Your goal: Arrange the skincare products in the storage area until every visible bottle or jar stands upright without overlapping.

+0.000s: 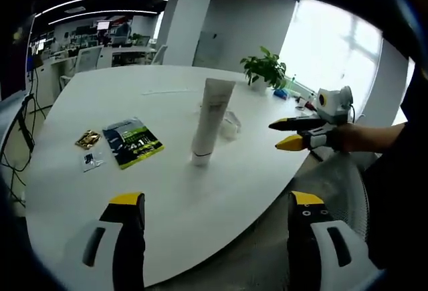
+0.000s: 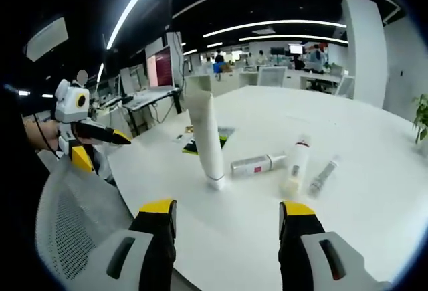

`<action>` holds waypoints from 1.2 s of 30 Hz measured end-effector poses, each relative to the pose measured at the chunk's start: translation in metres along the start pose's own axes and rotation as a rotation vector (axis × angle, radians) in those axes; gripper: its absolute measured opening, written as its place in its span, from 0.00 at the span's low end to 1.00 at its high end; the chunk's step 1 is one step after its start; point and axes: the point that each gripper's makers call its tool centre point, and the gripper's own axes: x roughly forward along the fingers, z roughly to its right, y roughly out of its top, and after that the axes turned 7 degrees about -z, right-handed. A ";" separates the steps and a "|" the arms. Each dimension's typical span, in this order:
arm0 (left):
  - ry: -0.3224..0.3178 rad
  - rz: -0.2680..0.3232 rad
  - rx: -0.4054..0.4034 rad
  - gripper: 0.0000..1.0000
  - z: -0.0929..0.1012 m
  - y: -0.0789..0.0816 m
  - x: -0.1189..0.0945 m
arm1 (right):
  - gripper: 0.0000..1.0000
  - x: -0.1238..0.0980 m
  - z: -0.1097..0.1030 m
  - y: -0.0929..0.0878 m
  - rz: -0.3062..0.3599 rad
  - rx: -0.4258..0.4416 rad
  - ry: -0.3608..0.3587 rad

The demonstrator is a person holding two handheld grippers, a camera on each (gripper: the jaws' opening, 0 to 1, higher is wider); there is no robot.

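In the left gripper view, the left gripper point(image 1: 215, 205) is hovering over the near edge of a white table point(image 1: 100, 97) with its yellow-tipped jaws spread wide and nothing between them. A tall white tube point(image 1: 210, 121) is standing on its cap near the middle of the table, leaning a little. Just behind it something small and clear is lying flat, too blurred to name. To the tube's left a green packet point(image 1: 132, 142) is lying flat, with a gold sachet point(image 1: 87, 138) and a small clear sachet point(image 1: 91, 162) beside it. A potted plant point(image 1: 265, 70) is sitting at the far edge. The right gripper point(image 1: 287, 134) is reaching in from the right, off the table's edge, held in a person's hand; its jaws are standing slightly parted and holding nothing. In the right gripper view, the right gripper point(image 2: 227, 214) is also released, jaws wide apart, pointing at the same tube point(image 2: 206, 139). Just to the right of the tube a silver bottle with a red label point(image 2: 257, 164) is lying on its side, a white bottle point(image 2: 295, 164) is lying down near it, and a slim grey tube point(image 2: 324, 174) is lying flat beside that. The left gripper point(image 2: 100, 145) is showing at the left, beyond a mesh chair back point(image 2: 73, 221).
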 end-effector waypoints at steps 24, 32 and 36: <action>0.006 -0.002 -0.085 0.79 -0.007 -0.002 0.000 | 0.61 0.048 0.034 0.010 -0.116 -0.014 0.010; 0.002 -0.006 -0.092 0.79 -0.007 -0.002 0.000 | 0.58 0.066 0.057 0.013 -0.158 0.004 0.000; -0.007 -0.018 -0.092 0.79 -0.007 -0.004 0.001 | 0.55 0.075 0.071 0.012 -0.192 0.003 -0.030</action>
